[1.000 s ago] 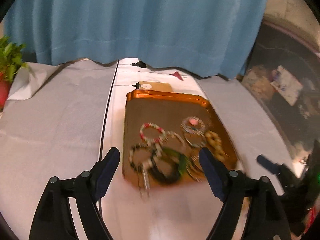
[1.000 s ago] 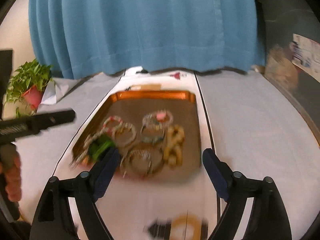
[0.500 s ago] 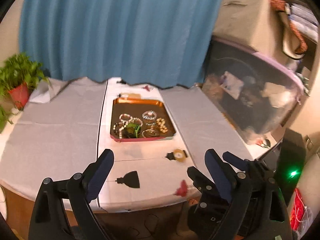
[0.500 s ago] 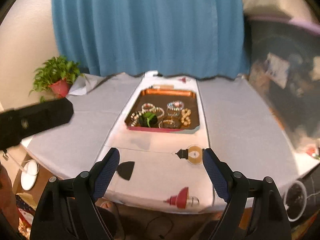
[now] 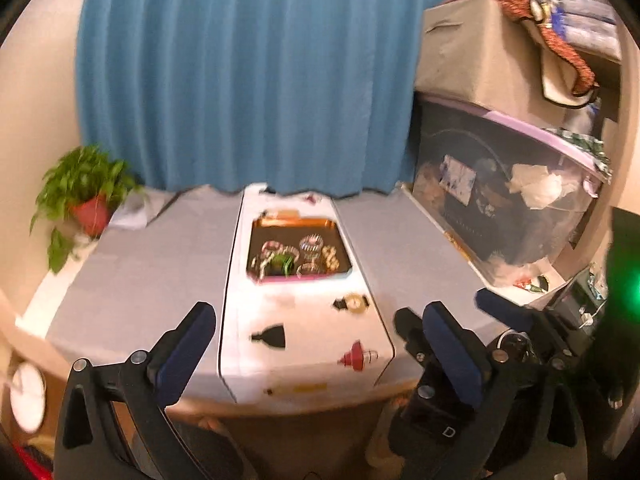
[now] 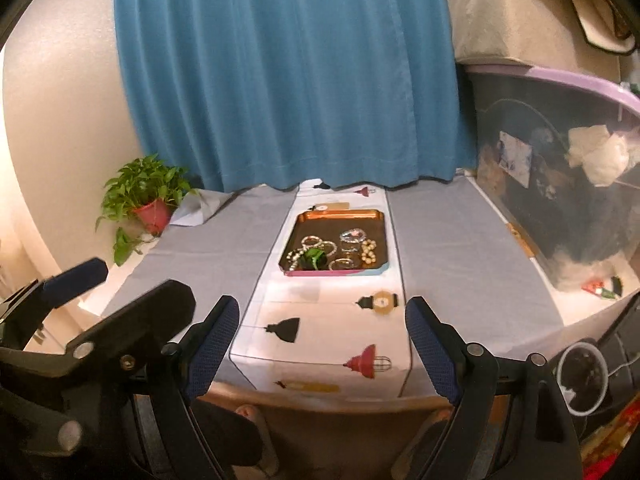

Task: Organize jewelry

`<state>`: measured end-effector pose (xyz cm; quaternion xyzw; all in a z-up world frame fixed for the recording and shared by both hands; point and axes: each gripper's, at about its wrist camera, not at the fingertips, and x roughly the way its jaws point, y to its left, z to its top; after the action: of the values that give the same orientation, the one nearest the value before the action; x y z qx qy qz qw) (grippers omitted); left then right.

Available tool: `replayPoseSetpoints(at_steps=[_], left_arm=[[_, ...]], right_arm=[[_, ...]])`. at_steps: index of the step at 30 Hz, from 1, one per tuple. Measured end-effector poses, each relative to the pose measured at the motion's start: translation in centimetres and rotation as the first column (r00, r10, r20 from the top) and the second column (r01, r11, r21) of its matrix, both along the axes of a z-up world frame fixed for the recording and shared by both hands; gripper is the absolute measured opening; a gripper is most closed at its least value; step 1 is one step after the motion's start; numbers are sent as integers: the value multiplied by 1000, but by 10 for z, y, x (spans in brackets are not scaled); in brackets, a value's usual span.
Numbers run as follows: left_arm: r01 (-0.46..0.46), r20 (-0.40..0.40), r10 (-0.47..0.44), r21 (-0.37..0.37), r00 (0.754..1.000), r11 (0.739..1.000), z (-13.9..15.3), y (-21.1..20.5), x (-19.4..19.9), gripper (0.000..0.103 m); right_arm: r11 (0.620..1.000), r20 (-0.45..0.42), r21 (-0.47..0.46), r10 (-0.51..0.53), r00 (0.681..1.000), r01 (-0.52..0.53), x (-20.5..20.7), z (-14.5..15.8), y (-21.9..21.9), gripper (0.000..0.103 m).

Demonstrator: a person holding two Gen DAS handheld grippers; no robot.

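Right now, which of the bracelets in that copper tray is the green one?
The green bracelet lies at the tray's front left, among beaded ones. The others look silver, pearly or gold; the chunky gold chain is at the right.

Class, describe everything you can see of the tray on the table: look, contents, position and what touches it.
The tray is a shallow rectangle with a raised rim, copper-orange and metallic-looking, its floor dark. Its near edge looks pink with a teal corner. It lies flat on the white runner between grey cloths, towards the table's far end near the blue curtain. Inside, bracelets cluster in the near half, among them a green one and a chunky pale beaded one. Neither gripper touches it; both are open, well back.
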<state>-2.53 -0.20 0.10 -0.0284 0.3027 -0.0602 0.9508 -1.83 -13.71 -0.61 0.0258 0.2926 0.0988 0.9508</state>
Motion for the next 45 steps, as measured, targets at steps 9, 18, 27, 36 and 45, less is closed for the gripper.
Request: replayPoseSetpoints(at_steps=[9, 18, 27, 36, 45], left_arm=[[-155, -2, 156, 126, 988, 980, -5, -8, -14, 103], [-123, -47, 128, 103, 991, 987, -9, -1, -14, 103], [-100, -48, 108, 132, 993, 986, -12, -7, -17, 103], [-96, -60, 105, 142, 993, 985, -16, -7, -18, 103], [-103, -61, 113, 145, 992, 984, -18, -6, -21, 103]], right_arm=[[1000, -25, -17, 8, 1000, -8, -4, -7, 5, 85], [1000, -47, 6, 20, 999, -19, -5, -12, 4, 85], [1000, -69, 10, 19, 997, -18, -6, -19, 0, 85], [1000, -78, 13, 8, 997, -7, -9, -25, -1, 85], [1000, -80, 15, 15, 997, -14, -12, -27, -1, 85]])
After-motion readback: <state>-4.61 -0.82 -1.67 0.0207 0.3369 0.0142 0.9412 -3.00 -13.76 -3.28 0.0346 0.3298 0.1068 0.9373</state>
